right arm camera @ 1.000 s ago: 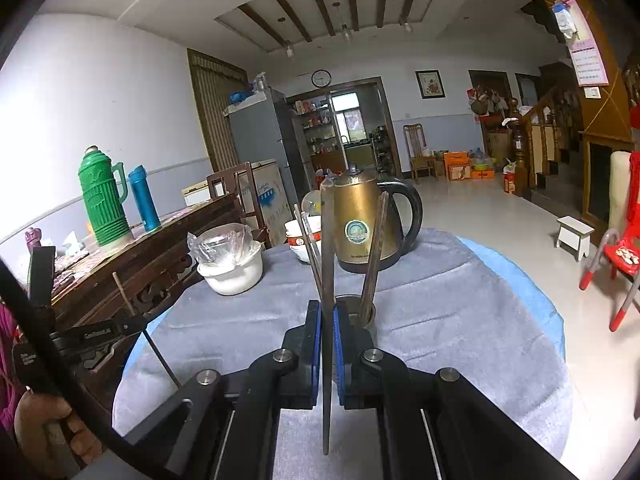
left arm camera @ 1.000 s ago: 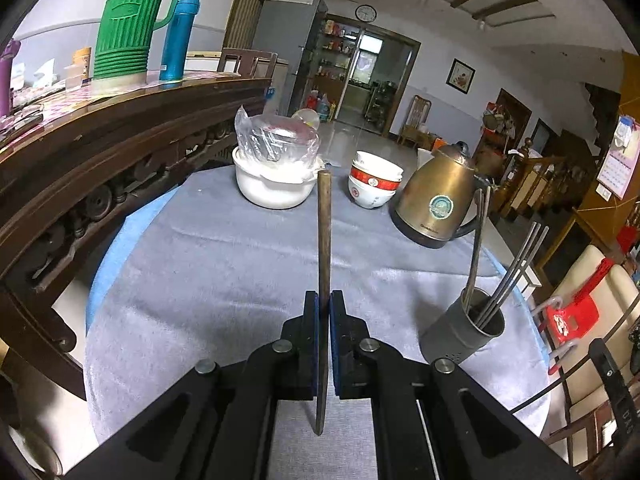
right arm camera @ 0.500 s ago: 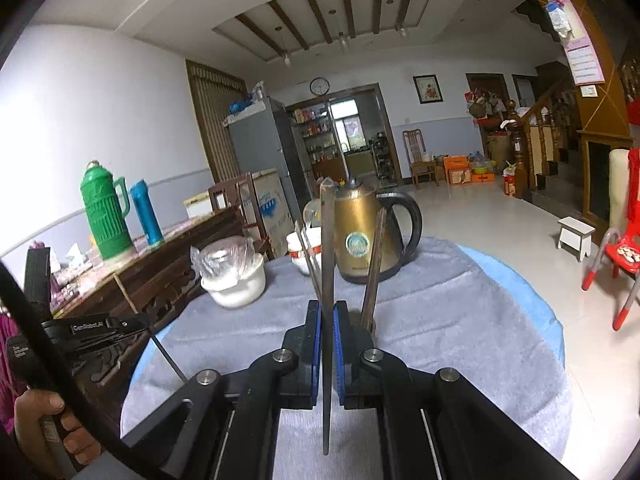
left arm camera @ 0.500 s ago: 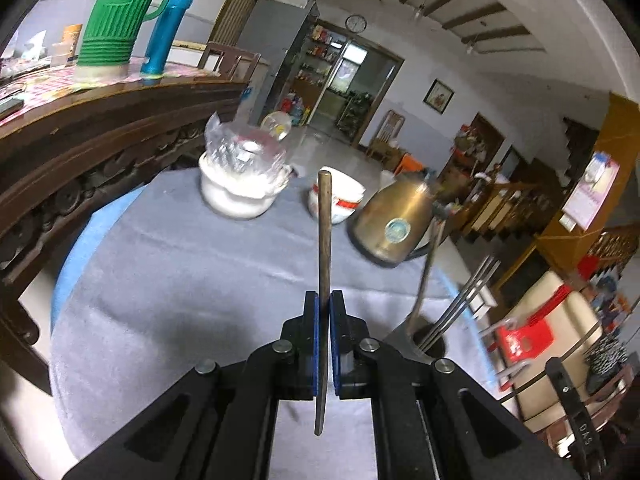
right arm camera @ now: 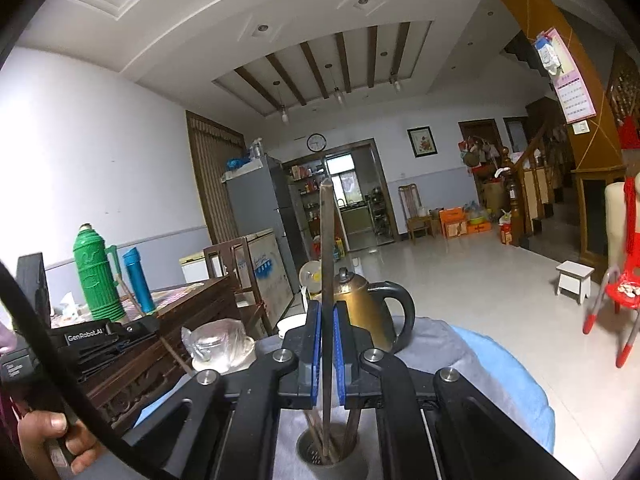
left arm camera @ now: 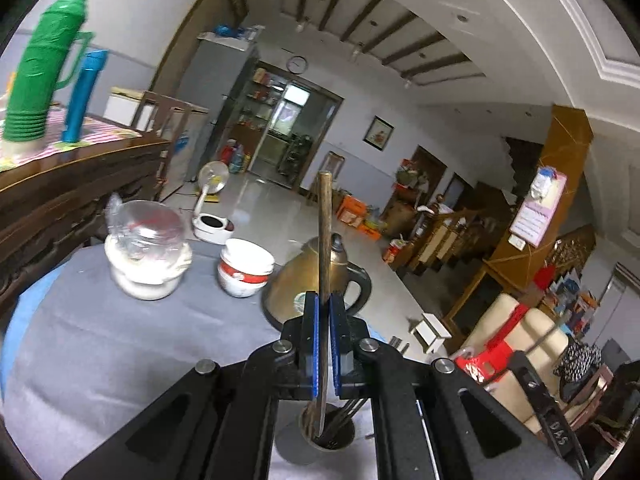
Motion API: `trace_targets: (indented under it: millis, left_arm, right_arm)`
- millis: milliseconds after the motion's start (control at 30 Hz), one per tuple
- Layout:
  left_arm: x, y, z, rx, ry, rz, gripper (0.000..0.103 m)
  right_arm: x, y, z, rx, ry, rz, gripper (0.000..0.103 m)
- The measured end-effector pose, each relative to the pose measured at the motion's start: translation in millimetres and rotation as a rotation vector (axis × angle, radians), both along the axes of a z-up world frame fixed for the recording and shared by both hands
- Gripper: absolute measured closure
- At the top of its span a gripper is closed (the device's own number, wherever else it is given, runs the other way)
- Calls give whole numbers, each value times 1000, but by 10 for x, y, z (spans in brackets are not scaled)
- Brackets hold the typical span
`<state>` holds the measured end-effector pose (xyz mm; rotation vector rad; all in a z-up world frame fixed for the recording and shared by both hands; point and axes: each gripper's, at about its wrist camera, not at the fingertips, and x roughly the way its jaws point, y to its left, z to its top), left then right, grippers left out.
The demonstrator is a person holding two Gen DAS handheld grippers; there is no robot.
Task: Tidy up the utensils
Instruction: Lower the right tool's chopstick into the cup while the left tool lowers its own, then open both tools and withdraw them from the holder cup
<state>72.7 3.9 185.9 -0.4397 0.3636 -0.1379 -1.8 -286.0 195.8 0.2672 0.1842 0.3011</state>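
My left gripper (left arm camera: 324, 300) is shut on a brown chopstick (left arm camera: 325, 232) that stands upright between the blue pads. Its lower tip shows over the mouth of the grey utensil holder (left arm camera: 338, 446), which has several chopsticks in it. My right gripper (right arm camera: 327, 308) is shut on another upright chopstick (right arm camera: 327, 240), whose lower end reaches down into the same holder (right arm camera: 316, 458). In the right wrist view the left gripper (right arm camera: 104, 334) appears at the far left with its chopstick (right arm camera: 173, 354) slanting down, and a person's hand (right arm camera: 48, 434) is on its handle.
A brass kettle (left arm camera: 296, 284) (right arm camera: 362, 304) stands just behind the holder on the grey tablecloth (left arm camera: 120, 344). Left of it are stacked red-and-white bowls (left arm camera: 245, 268) and a plastic-wrapped white bowl (left arm camera: 145, 256). A wooden sideboard (left arm camera: 60, 184) with a green thermos (left arm camera: 40, 72) borders the table.
Both grippers have risen and tipped up, each keeping its chopstick. The holder has slid from ahead of the fingers to beneath them. The left view has swung right towards the kettle.
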Motion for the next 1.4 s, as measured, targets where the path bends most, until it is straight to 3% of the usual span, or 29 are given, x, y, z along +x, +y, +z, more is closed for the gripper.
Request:
trace_targets:
  millis: [300, 833, 867, 967, 1033, 1067, 1100, 1133, 1167, 1300, 1400]
  left_arm:
    - [502, -366, -384, 90, 91, -67, 98]
    - [725, -503, -813, 145, 232, -119, 98]
    - [725, -502, -825, 148, 246, -120, 95]
    - [666, -445, -789, 130, 269, -113, 74]
    - [555, -377, -694, 125, 239, -90, 61]
    - [490, -343, -633, 123, 223, -82, 58]
    - [440, -311, -589, 119, 211, -76, 54]
    - [368, -265, -530, 114, 194, -68, 53]
    - [292, -221, -475, 112, 179, -60, 51]
    - [40, -77, -402, 132, 159, -24, 33]
    - [-111, -7, -450, 168, 171, -4, 26]
  right_arm:
    - [533, 107, -389, -35, 117, 12, 97]
    - [823, 281, -852, -82, 274, 65, 96]
    - [837, 296, -882, -89, 295, 70, 96]
    - [876, 285, -912, -99, 341, 80, 94]
    - [841, 246, -865, -106, 340, 51, 90]
    - [794, 206, -800, -105, 325, 31, 81]
    - [745, 172, -749, -100, 310, 17, 63]
    - [703, 146, -698, -94, 298, 6, 36]
    - [610, 96, -619, -82, 265, -15, 29]
    - [324, 44, -430, -82, 199, -44, 28]
    - [119, 47, -425, -74, 196, -32, 28]
